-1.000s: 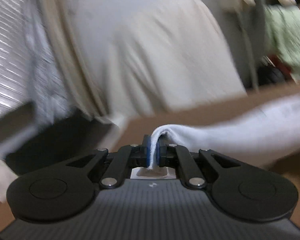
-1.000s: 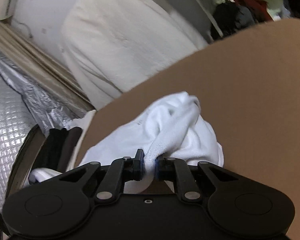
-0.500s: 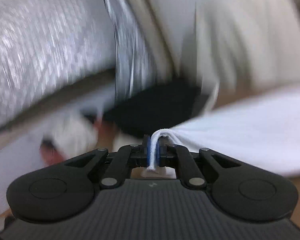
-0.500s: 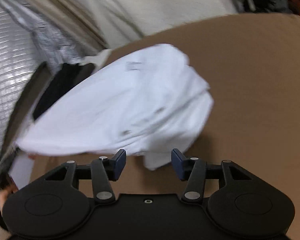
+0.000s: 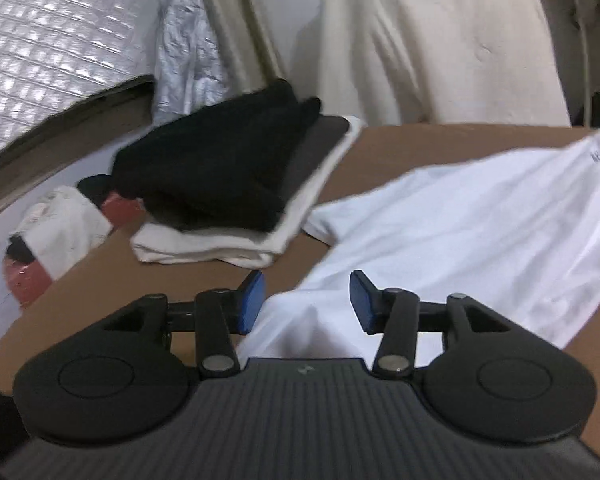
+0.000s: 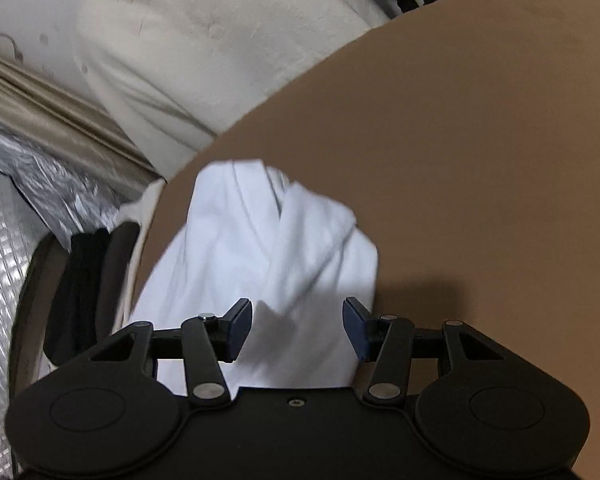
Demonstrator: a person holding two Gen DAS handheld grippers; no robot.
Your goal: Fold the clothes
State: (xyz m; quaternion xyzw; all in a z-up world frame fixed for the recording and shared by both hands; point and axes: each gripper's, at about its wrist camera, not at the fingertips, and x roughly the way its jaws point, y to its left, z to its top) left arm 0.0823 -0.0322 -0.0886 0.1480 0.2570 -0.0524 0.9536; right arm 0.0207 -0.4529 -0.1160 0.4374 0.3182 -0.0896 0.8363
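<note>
- Blue-padded left gripper (image 5: 306, 300): jaws opening, white garment (image 5: 460, 216) between them, not pinched.
- Right gripper (image 6: 298, 326): jaws apart, garment beneath, unheld.
- Garment: lies crumpled on brown table (image 6: 480, 160), centre-right; dark print, upper right, illegible.
- Folded stack (image 5: 236, 188): upper left.

Messy corner behind the brown tabletop (image 6: 480, 160)

Silver quilted foil sheet (image 5: 48, 40) on the left, beige curtain (image 5: 236, 20) next, cream cover (image 5: 432, 40) along the far edge.

Both grippers let go: left gripper (image 5: 306, 300) jaws opening, right gripper (image 6: 298, 328) apart; white shirt (image 5: 460, 216) now lies dropped on brown table (image 6: 480, 140).
</note>
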